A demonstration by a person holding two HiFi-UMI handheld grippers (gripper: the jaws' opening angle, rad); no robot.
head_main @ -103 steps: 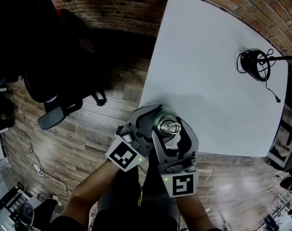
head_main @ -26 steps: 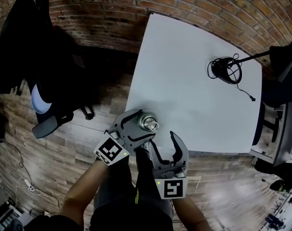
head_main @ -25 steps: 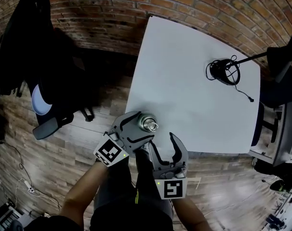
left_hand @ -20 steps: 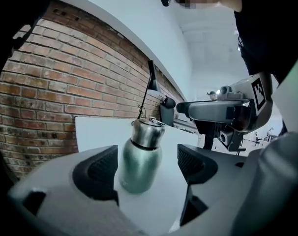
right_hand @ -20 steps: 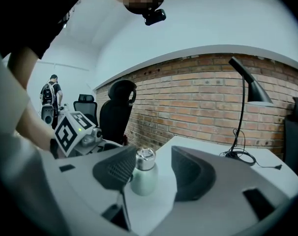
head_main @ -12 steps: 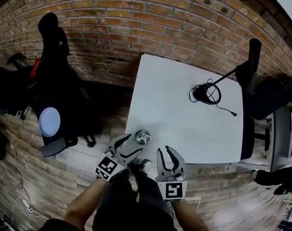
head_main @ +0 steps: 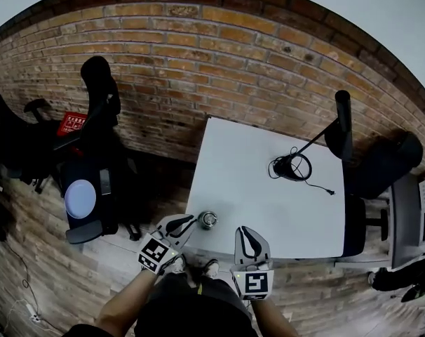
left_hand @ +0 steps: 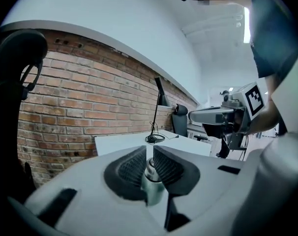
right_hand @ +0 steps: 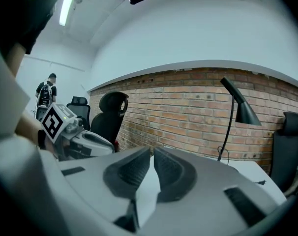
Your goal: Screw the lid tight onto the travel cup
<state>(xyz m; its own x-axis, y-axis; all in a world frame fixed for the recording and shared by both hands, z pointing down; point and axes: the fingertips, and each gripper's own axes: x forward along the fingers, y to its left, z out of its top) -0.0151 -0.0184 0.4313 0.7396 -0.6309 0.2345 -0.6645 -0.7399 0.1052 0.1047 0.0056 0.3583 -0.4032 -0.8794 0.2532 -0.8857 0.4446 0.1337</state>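
Observation:
The steel travel cup [head_main: 208, 220] stands upright with its lid on, near the front left corner of the white table [head_main: 268, 153]. My left gripper [head_main: 189, 222] points at it from the left, its tips just short of the cup. In the left gripper view the jaws [left_hand: 150, 154] are closing to a narrow slit, with the cup [left_hand: 152, 186] beyond them, not between the pads. My right gripper [head_main: 243, 232] hangs over the table's front edge, right of the cup and apart from it. Its jaws [right_hand: 152, 156] are closing too, with nothing between them.
A black lamp base with a coiled cable [head_main: 291, 167] sits at the table's far right, its arm [head_main: 339, 118] rising above. Black office chairs stand to the left [head_main: 93, 153] and to the right [head_main: 381, 167]. A brick wall [head_main: 198, 55] runs behind the table.
The head view has pulled far back. The left jaws, spread around the cup before, have come off it and narrowed. The right jaws have narrowed as well, and both grippers have drawn back.

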